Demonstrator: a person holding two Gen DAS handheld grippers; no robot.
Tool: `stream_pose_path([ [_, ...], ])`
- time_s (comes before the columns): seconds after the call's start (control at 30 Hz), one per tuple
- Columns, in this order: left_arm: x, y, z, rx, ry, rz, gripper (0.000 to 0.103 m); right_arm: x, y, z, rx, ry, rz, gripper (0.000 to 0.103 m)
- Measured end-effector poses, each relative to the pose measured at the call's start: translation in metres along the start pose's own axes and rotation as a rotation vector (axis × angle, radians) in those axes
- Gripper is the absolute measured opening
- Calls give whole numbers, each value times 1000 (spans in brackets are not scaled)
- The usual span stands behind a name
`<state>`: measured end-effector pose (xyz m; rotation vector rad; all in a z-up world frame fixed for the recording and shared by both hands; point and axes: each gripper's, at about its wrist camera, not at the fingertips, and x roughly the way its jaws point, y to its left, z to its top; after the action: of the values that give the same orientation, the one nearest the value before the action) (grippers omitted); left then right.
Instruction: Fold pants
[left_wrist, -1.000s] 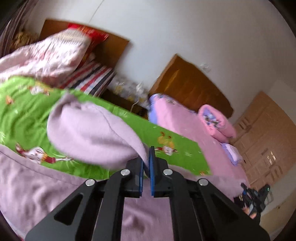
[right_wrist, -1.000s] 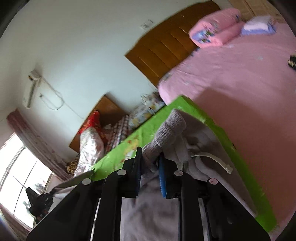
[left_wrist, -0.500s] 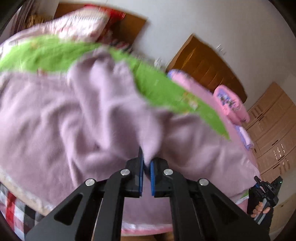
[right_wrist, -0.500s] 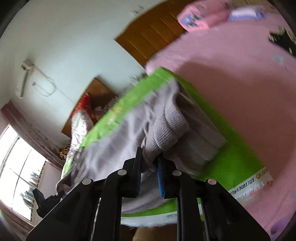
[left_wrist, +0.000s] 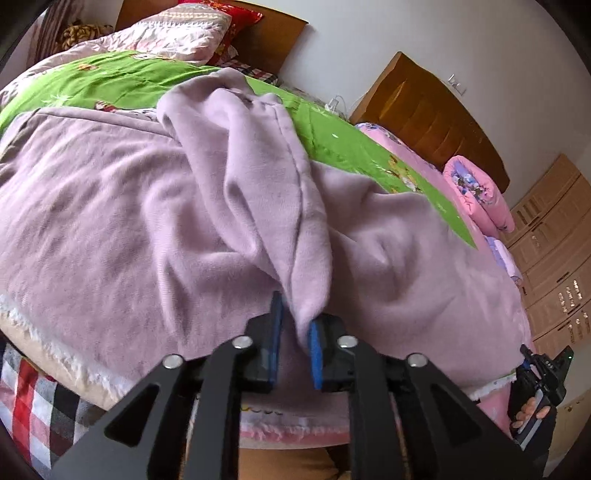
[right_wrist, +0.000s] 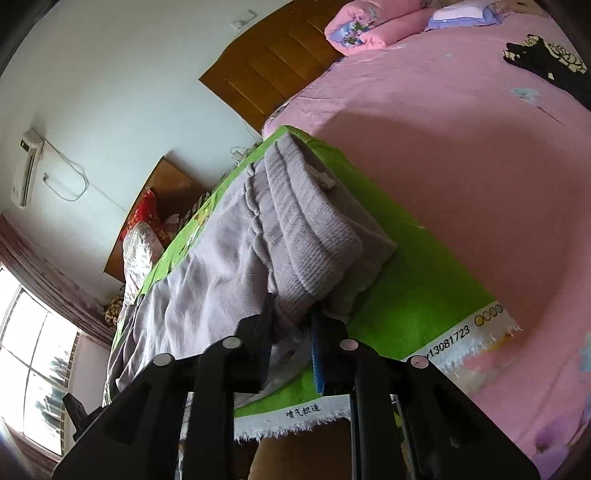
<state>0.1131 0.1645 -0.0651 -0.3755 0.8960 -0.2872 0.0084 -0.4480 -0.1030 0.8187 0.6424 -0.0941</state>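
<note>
Pants' (left_wrist: 229, 206) lower layers under the folded leg, hidden; hem inside right claw (right_wrist: 291, 332), unseen; bed (right_wrist: 461, 177) edges cropped

Pants (left_wrist: 229, 192): pale lilac, plain; waistband (right_wrist: 314, 236) ribbed, greyer. Sheet (right_wrist: 417, 288) under them: bright green, cartoon print, white fringed hem with black lettering. Bed cover (right_wrist: 480, 147): plain pink. Blanket (left_wrist: 40, 398): red, white, black check. Tongs: black, blue pads (left_wrist: 316, 354).
</note>
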Motion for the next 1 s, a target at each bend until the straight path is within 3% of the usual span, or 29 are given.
stream_pose_path([
  [0.07, -1, 1, 1, -3, 1, -5, 19, -2, 2, -2, -21, 4, -6, 26],
  [0.1, -4, 0, 2, -4, -1, -3, 28, -5, 6, -1, -28, -4, -29, 50],
  [0.13, -9, 0, 2, -4, -10, 6, 51, -15, 10, 3, -35, -43, -116, 59],
  [0.2, -19, 0, 5, -4, -60, 32, 73, -39, 25, 5, -109, -139, -176, 63],
  [0.33, -37, 0, 11, -3, -124, 22, 77, -53, 83, 3, -321, -232, -135, 63],
  [0.4, -44, 1, 14, -13, -149, 43, 85, -34, 119, -8, -440, -192, -107, 66],
  [0.57, -56, -1, 48, -14, -174, 89, 86, 28, 159, -43, -555, -46, -90, 66],
  [0.67, -42, -35, 86, 113, -120, 185, 86, 55, 179, -60, -568, 21, -56, 66],
  [0.73, -25, -56, 99, 199, -112, 264, 86, 66, 200, -69, -619, 36, -62, 66],
  [0.8, 2, -72, 112, 260, -52, 318, 86, 66, 216, -79, -686, 33, -56, 71],
  [1.0, 22, -46, 151, 123, -28, 258, 86, 56, 253, -99, -885, 6, -20, 84],
])
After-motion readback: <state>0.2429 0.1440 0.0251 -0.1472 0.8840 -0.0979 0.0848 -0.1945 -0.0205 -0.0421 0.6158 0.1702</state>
